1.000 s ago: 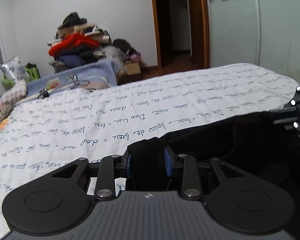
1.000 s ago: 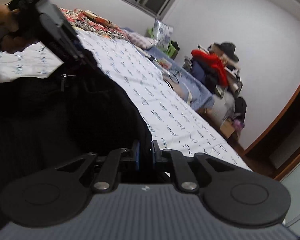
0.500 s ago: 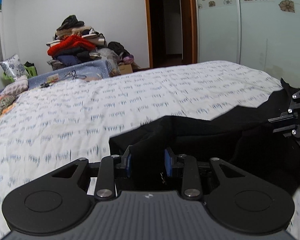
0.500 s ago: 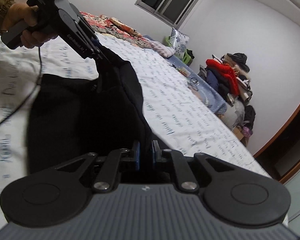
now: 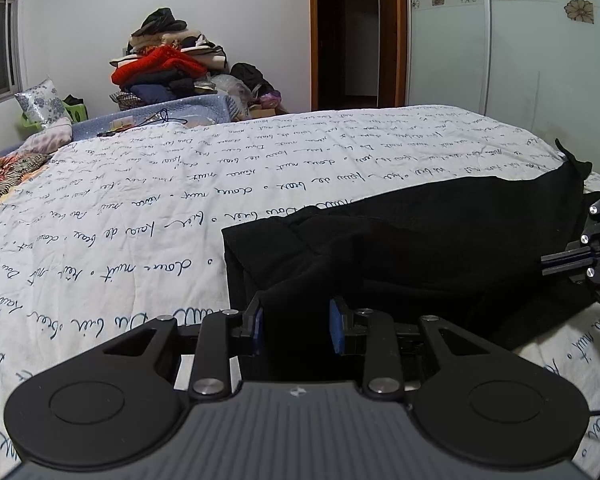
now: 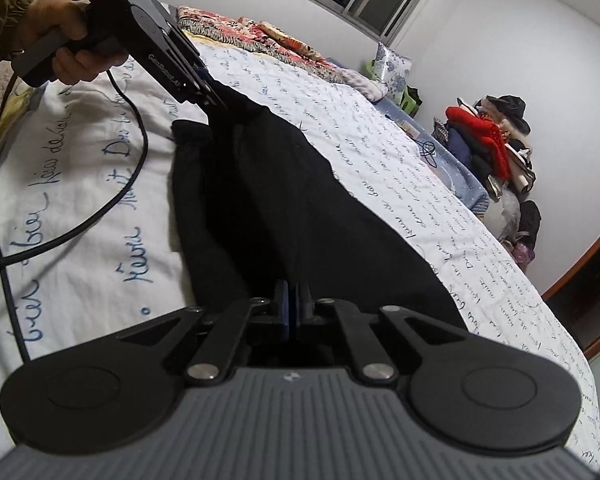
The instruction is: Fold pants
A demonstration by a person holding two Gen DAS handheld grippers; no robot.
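Black pants (image 5: 420,248) lie stretched along the white quilt with blue writing (image 5: 140,208). My left gripper (image 5: 298,322) is shut on a thick bunch of their fabric between its blue pads (image 5: 337,326). From the right wrist, the left gripper (image 6: 216,104), held by a hand (image 6: 66,40), pinches the far end of the pants (image 6: 280,200), which rises to it in a small peak. My right gripper (image 6: 293,305) is closing, its pads almost together on a thin edge at the pants' near end. The right gripper (image 5: 548,264) also shows at the right edge of the left wrist view.
A black cable (image 6: 112,196) trails over the quilt beside the pants. A heap of clothes (image 5: 164,68) stands past the bed's far side, with a dark open doorway (image 5: 352,36) and a flowered wardrobe (image 5: 512,52). Pillows and a patterned blanket (image 6: 268,36) lie at the bed's head.
Both grippers have carried the pants across the bed and down. The pants now lie flatter and stretched on the quilt. The right gripper's pads have drawn closer together.
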